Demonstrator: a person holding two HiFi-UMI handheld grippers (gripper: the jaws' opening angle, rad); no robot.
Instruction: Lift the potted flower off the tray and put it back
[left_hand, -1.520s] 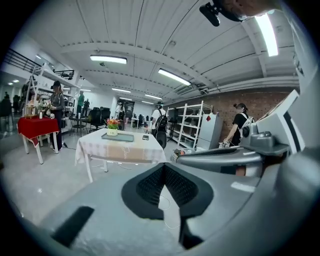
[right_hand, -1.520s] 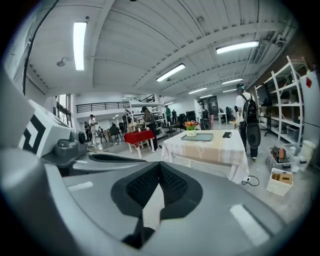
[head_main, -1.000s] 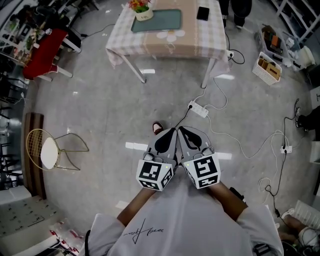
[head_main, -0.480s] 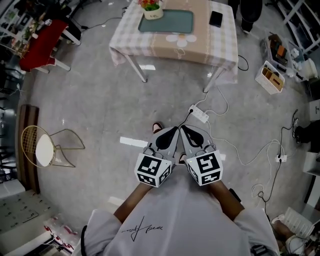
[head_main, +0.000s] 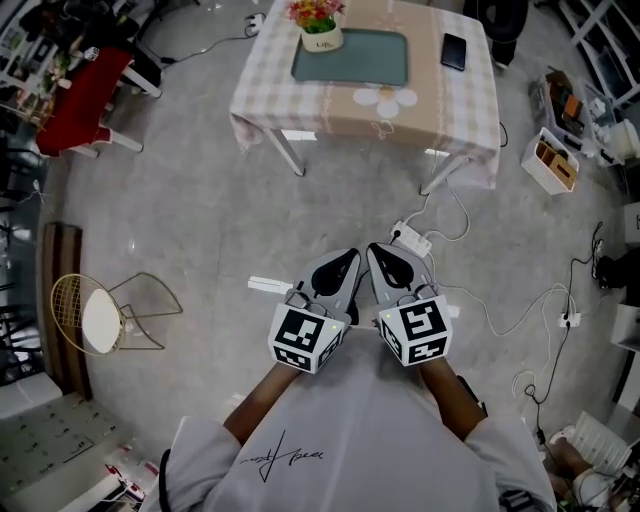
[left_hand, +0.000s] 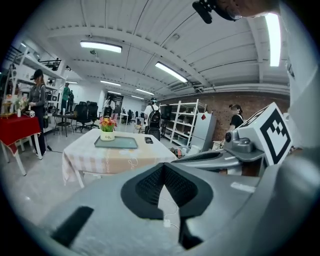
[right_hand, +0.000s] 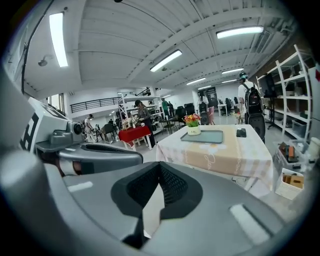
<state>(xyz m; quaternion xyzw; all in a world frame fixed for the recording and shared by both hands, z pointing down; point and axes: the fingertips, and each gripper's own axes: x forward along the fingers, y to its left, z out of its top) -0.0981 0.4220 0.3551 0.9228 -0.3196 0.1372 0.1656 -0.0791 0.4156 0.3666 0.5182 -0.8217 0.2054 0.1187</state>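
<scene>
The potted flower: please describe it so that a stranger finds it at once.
Find the checked-cloth table. At the far left corner of its green tray stands the potted flower: a white pot, red and yellow blooms, the only plant there.

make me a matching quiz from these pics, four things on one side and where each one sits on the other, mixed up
Things:
1. potted flower
2. phone
3. power strip
4. wire chair

Places:
A. on the floor, just in front of the table
B. on the table, right of the tray
C. at the tray's far left corner
D. on the floor, far left in the head view

Pairs: 1-C, 2-B, 3-A, 4-D
</scene>
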